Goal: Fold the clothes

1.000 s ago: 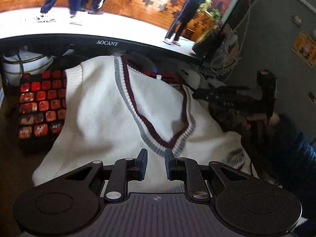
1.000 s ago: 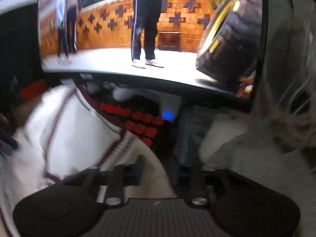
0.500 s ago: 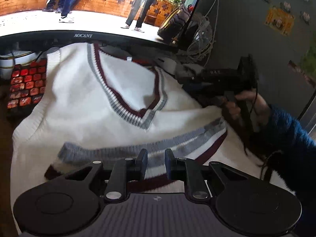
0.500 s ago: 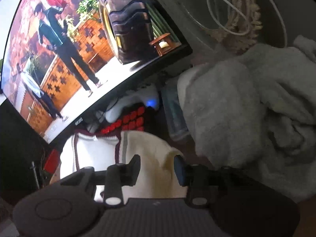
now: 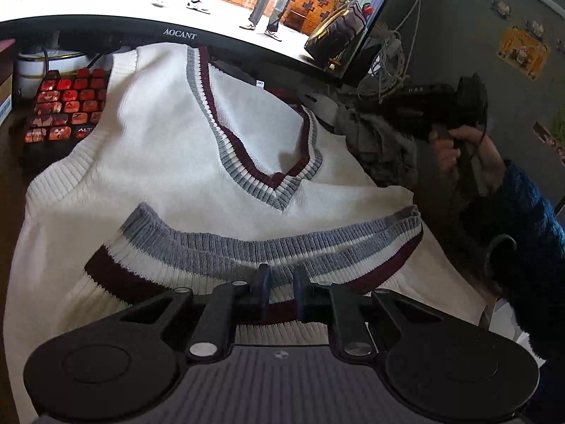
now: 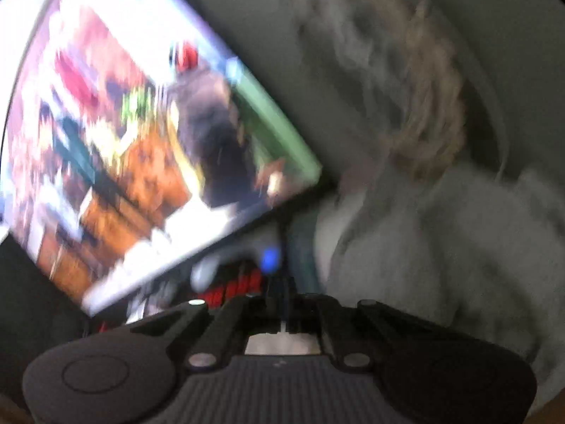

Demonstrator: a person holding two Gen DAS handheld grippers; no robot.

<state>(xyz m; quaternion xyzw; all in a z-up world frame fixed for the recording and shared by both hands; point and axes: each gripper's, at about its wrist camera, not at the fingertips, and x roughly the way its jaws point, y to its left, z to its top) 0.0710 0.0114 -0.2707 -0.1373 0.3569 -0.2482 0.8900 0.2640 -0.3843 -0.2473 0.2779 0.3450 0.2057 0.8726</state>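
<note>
lying front-up on the surface, the cream knit vest (image 5: 169, 162) spreads from just ahead of my left gripper (image 5: 280, 284) to the foot of the monitor (image 5: 176, 7), partly covering the red-lit keyboard (image 5: 67, 106) at far left. its striped hem band (image 5: 265, 251) is turned up onto the body, so the fold runs left to right across the near edge, a placement that would shorten the garment. its long axis runs near to far, the v-neck (image 5: 279, 183) dipping toward me and the shoulders lying farthest away. my left fingers (image 5: 263, 282) stand a narrow gap apart over the hem band; maroon rib shows between them, but i cannot tell whether they pinch it or merely hover above it. my right gripper (image 5: 441, 106), seen from the left wrist view at far right, is held clear of the vest above a grey heap of cloth (image 5: 381, 141). its own view is motion-blurred; the fingers there look drawn close together, with a pale scrap behind them, and i cannot tell if anything is held.
</note>
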